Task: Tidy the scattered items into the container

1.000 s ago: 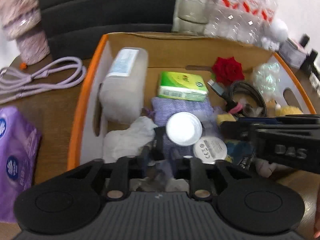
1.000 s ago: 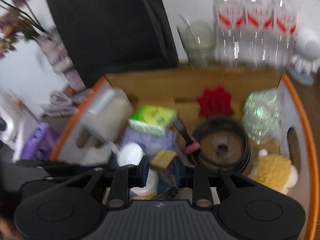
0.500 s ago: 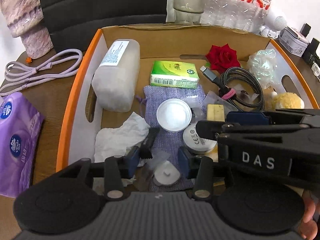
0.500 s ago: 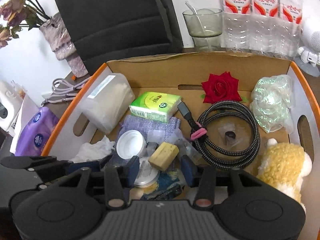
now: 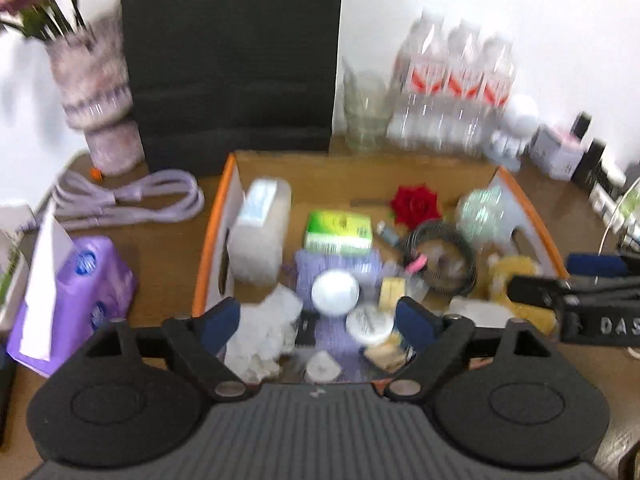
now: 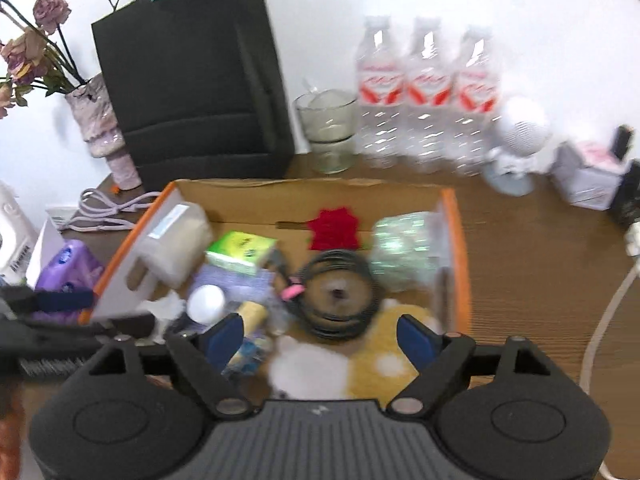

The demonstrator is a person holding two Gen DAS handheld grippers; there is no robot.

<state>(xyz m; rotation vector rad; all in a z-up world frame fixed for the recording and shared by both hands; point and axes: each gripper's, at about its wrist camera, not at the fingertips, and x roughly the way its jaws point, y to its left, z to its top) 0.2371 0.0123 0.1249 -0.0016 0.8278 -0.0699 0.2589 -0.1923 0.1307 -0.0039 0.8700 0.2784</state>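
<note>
Left wrist view: the left gripper point(image 5: 318, 322) hangs above the near edge of the orange-rimmed cardboard box point(image 5: 208, 248), its blue-padded jaws spread wide with nothing between them. Inside the box, a frosted plastic rectangular container point(image 5: 260, 232) lies along the left wall, a green tissue packet point(image 5: 338, 232) sits in the middle toward the far wall, and a red fabric rose point(image 5: 416, 205) lies by the far wall. A coiled black braided cable point(image 5: 442, 266) rests right of centre, with a pale iridescent plastic bag point(image 5: 480, 210) beyond it near the right wall. A round white lid point(image 5: 335, 294) sits on a lilac woven cloth point(image 5: 340, 268), and a crumpled white tissue point(image 5: 264, 332) lies at the near left corner. On the brown wooden table point(image 5: 160, 256) left of the box lie a lilac charging cable point(image 5: 128, 200) and a purple tissue pack point(image 5: 76, 300). The right gripper point(image 5: 576, 280) reaches in from the right edge of the picture, near the box's right wall.

Right wrist view: the right gripper point(image 6: 320, 336) hovers over the near right part of the box point(image 6: 452, 216), jaws released and wide apart, holding nothing. Just below them lies a yellow and white plush toy point(image 6: 360, 360), blurred. Three clear water bottles point(image 6: 428, 112) and a glass cup point(image 6: 328, 128) stand on the table beyond the far wall.
</note>
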